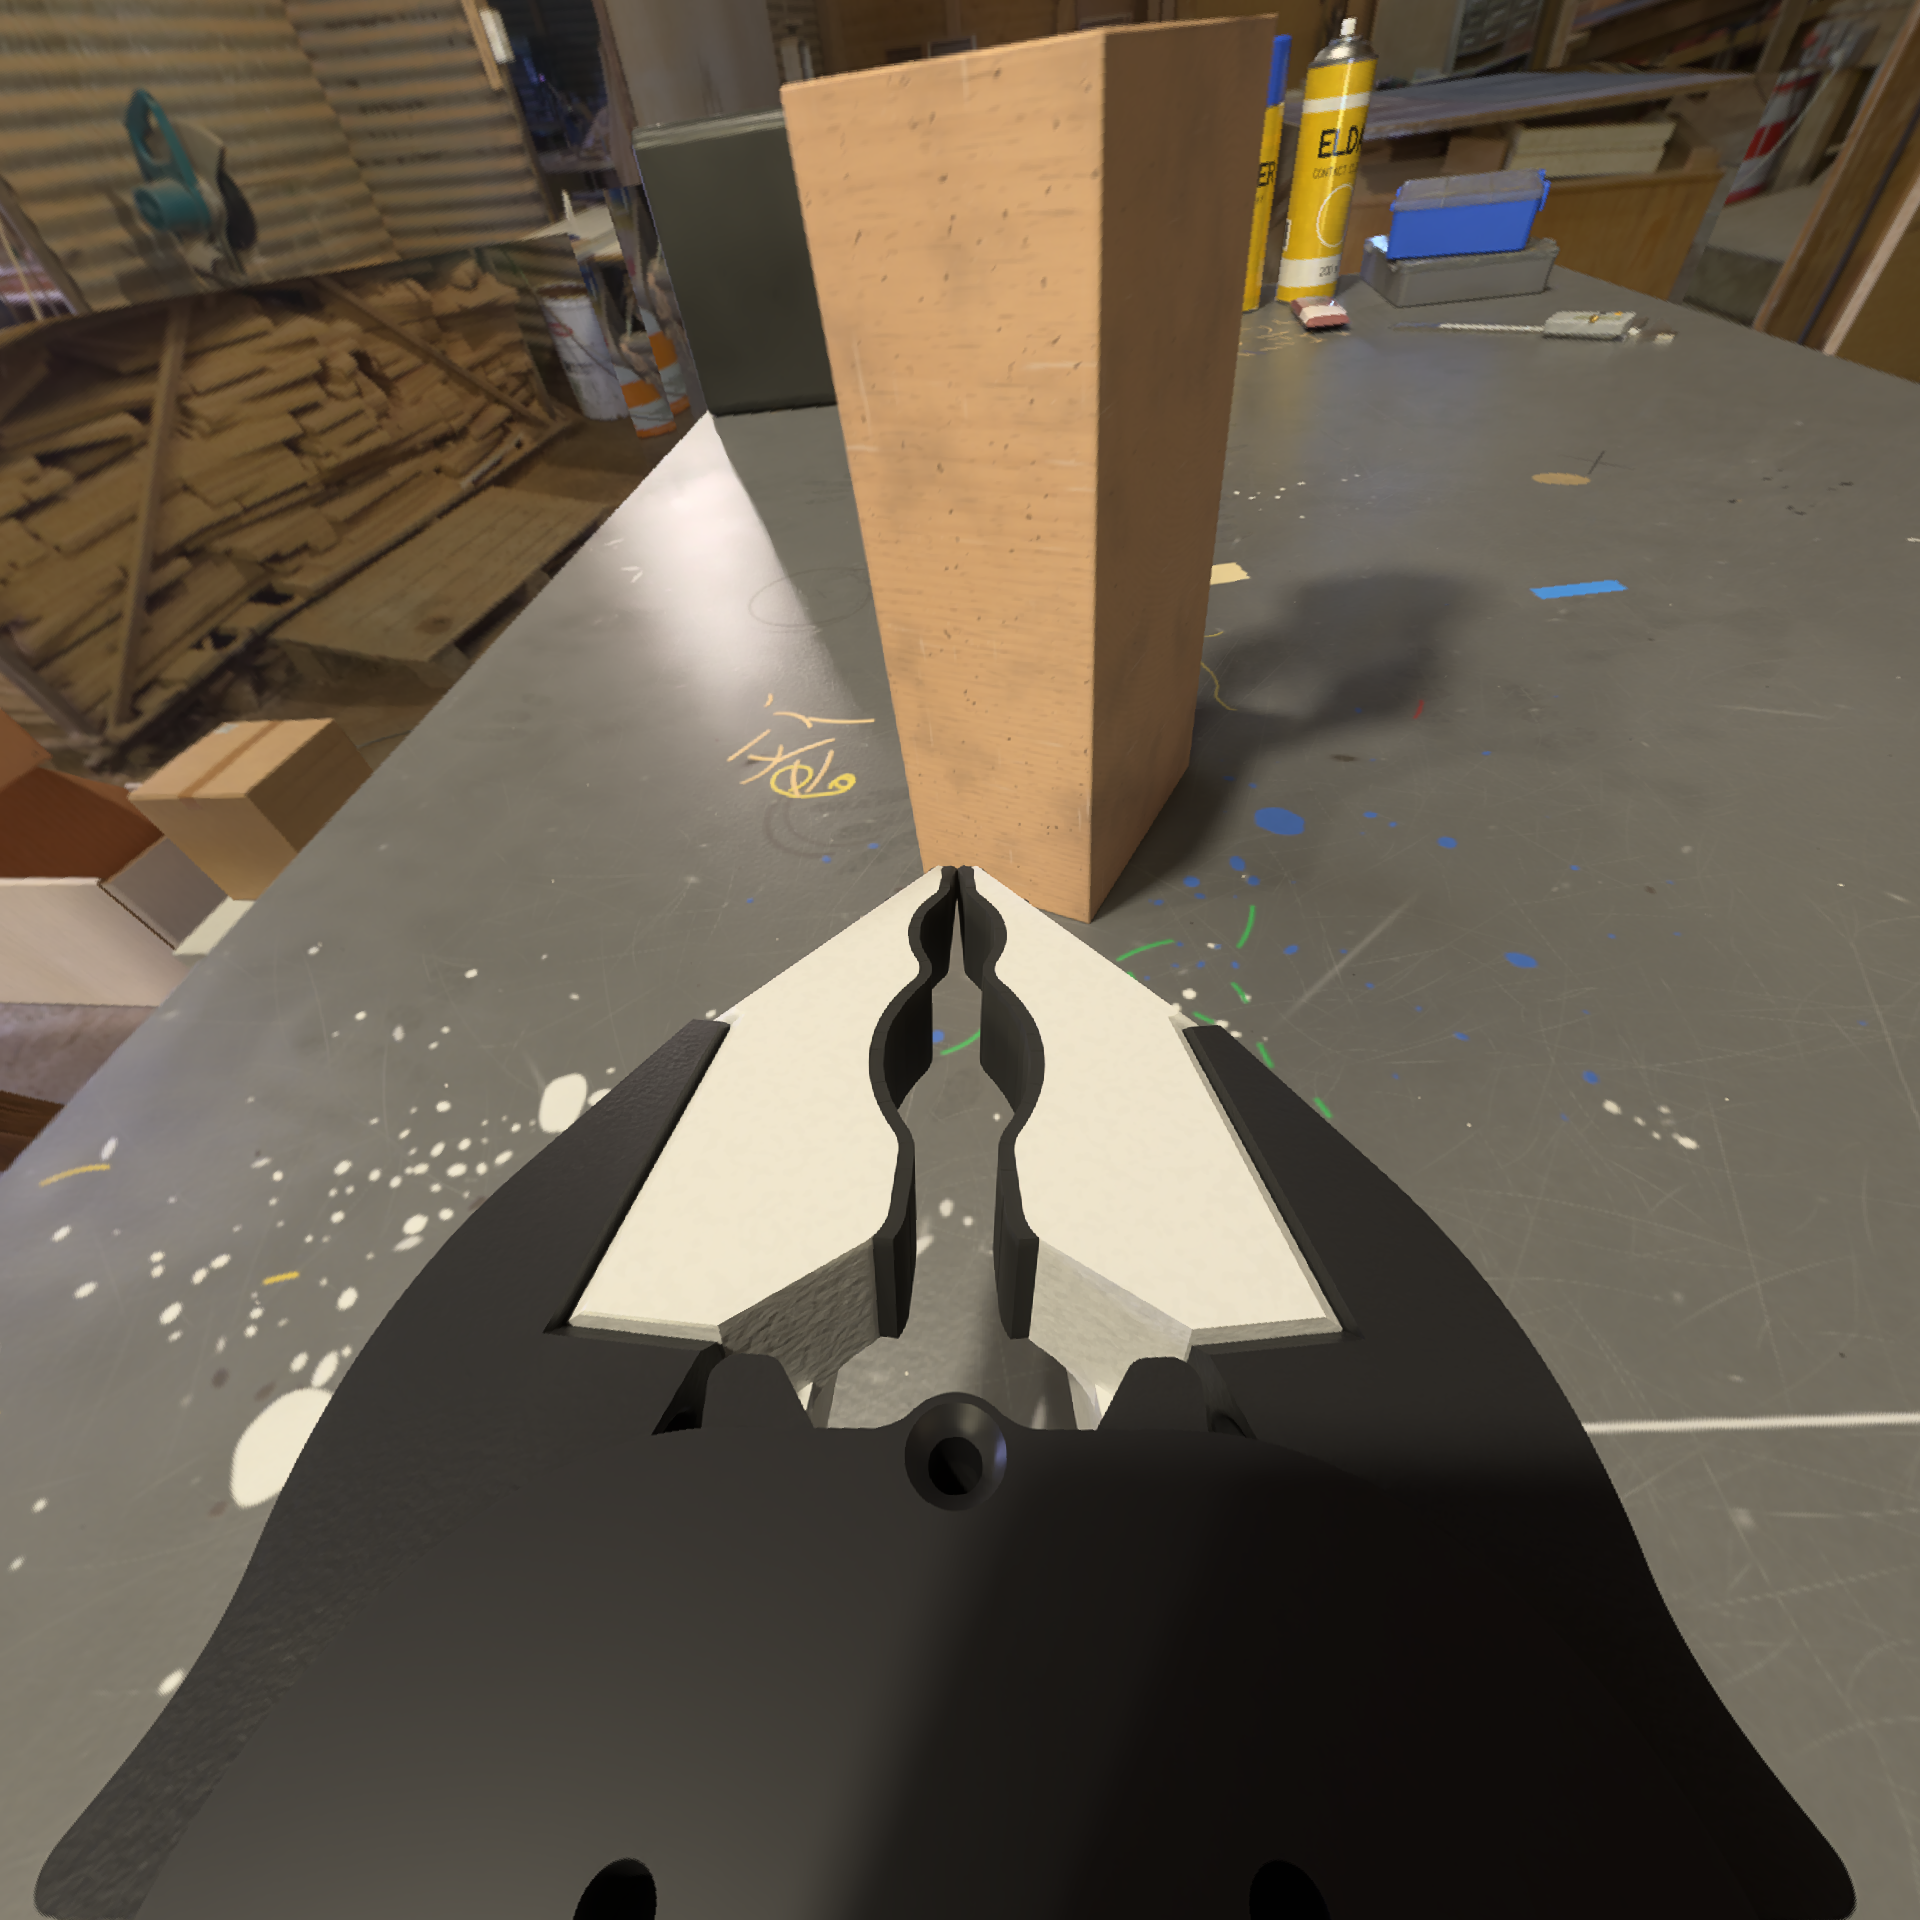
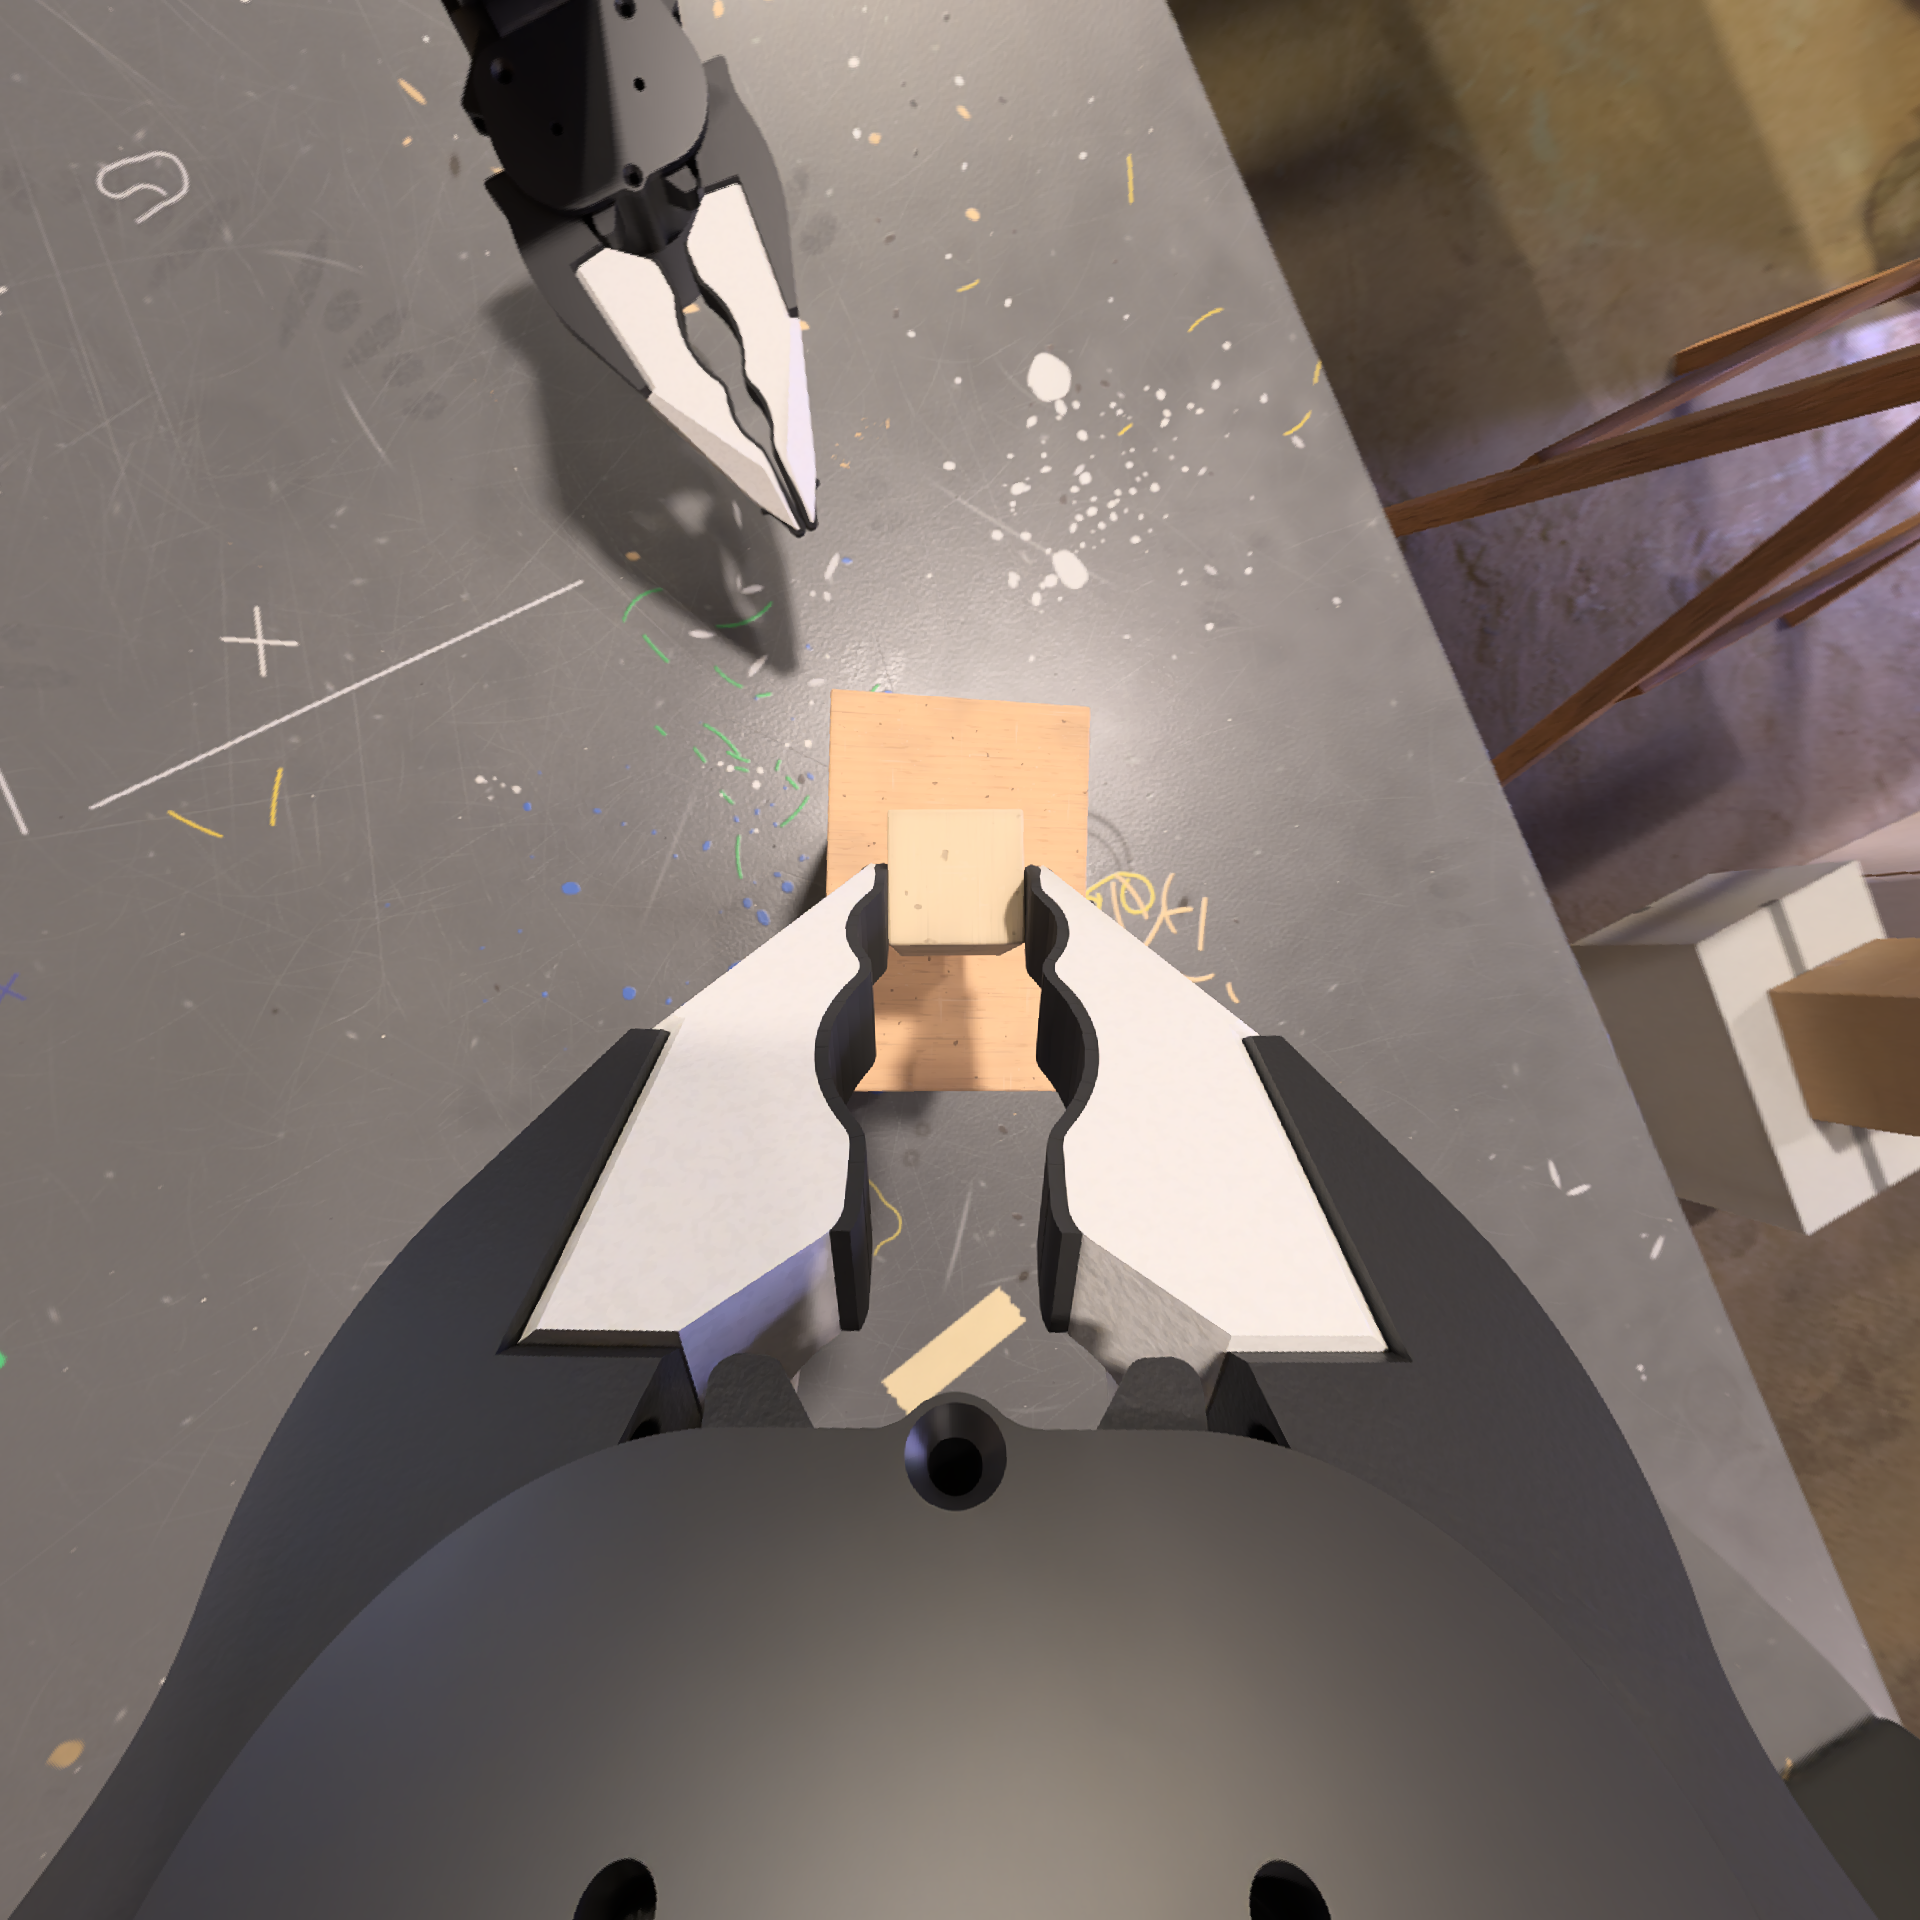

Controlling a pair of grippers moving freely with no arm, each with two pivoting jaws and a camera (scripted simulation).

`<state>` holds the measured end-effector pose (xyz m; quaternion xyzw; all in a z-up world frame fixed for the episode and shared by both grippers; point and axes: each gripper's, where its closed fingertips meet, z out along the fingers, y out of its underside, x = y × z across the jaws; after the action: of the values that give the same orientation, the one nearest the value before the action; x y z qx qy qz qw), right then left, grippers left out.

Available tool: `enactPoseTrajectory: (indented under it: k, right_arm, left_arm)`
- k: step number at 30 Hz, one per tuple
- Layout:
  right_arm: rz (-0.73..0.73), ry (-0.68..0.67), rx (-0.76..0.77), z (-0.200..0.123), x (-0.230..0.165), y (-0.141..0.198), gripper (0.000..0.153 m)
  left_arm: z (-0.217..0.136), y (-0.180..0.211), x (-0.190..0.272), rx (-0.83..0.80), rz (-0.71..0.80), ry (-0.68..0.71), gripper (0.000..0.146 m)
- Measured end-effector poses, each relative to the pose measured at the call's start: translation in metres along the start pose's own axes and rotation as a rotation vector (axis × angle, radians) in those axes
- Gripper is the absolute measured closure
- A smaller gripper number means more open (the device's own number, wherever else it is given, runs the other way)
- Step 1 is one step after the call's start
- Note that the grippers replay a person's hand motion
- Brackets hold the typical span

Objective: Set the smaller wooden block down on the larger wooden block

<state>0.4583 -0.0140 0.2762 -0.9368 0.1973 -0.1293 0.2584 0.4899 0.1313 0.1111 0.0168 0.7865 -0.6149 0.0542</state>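
Lettering present, not transcribed:
- Yellow spray can point(image 1: 1330, 166), upper right of the left wrist view: dark printed lettering on its side, partly cut off.
- Grey table point(image 1: 1558, 1039): yellow chalk scribble point(image 1: 800, 758), mid-frame, illegible.
- White chalk cross point(image 2: 260, 641), left of the right wrist view.

Your right tool point(image 2: 954, 894) pointed almost straight down, its two fingers point(image 2: 764, 1049) spread apart and squeezing something small between the tips. Your left tool point(image 1: 956, 871) sat low and nearly flat, its fingers pressed together at the tips, holding nothing.
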Motion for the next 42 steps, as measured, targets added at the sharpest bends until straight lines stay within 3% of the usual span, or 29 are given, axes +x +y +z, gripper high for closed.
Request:
enactPoseTrajectory:
  k: [10, 42]
  right_arm:
    - [0.007, -0.053, -0.026, 0.019, 0.003, 0.004, 0.127]
    - [0.046, -0.049, 0.032, 0.026, 0.007, 0.014, 0.127]
  left_arm:
    - [0.002, 0.013, -0.012, -0.034, -0.04, -0.017, 0.146]
    - [0.006, 0.017, -0.011, -0.05, -0.04, 0.001, 0.146]
